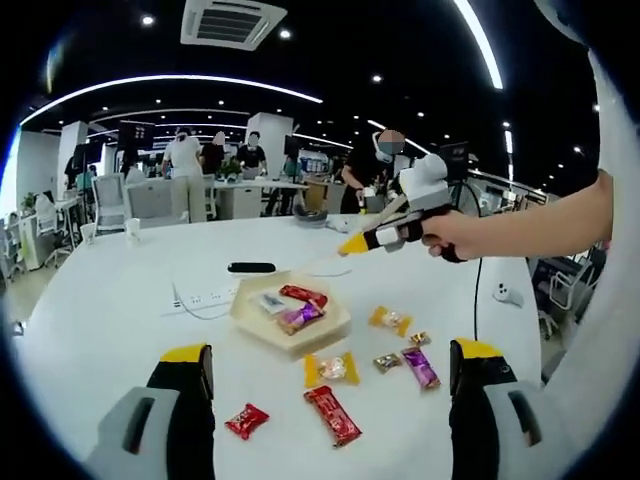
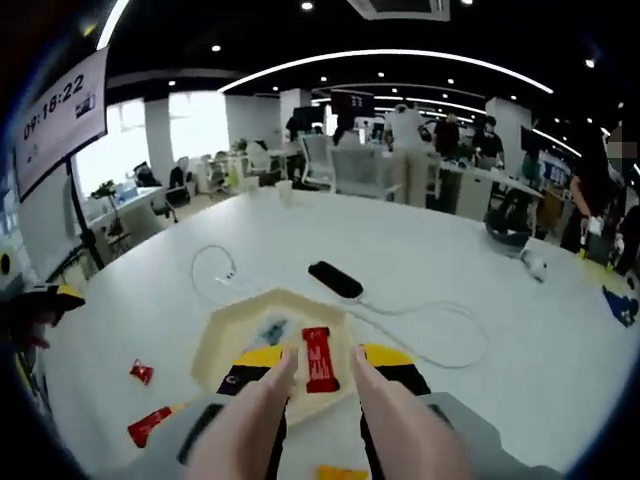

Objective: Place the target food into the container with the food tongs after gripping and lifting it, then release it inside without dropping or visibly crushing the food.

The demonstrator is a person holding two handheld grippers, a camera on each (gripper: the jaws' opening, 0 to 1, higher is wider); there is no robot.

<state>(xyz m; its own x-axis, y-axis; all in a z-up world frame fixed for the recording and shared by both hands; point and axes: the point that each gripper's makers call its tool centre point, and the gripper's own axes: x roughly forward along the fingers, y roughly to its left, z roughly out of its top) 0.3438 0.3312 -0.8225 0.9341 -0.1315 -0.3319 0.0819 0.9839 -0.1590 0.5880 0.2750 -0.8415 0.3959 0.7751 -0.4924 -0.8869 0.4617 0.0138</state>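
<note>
The right gripper [image 2: 318, 372] carries wooden food tongs [image 2: 300, 400] whose tips pinch a red-wrapped candy bar [image 2: 317, 358] just above the cream hexagonal tray [image 2: 222, 330]; the release step is at hand. Next the tongs should lower and ease apart gently. The left gripper [image 1: 330, 390] hovers over the worktop [image 1: 120, 300], jaws wide apart, empty.

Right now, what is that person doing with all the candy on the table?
A person is moving wrapped sweets into a hexagonal tray with food tongs held in the right gripper. The tongs hang over the tray with a red candy bar between their tips. A few sweets already lie in the tray. The left gripper waits open above more sweets scattered on the white table.
</note>
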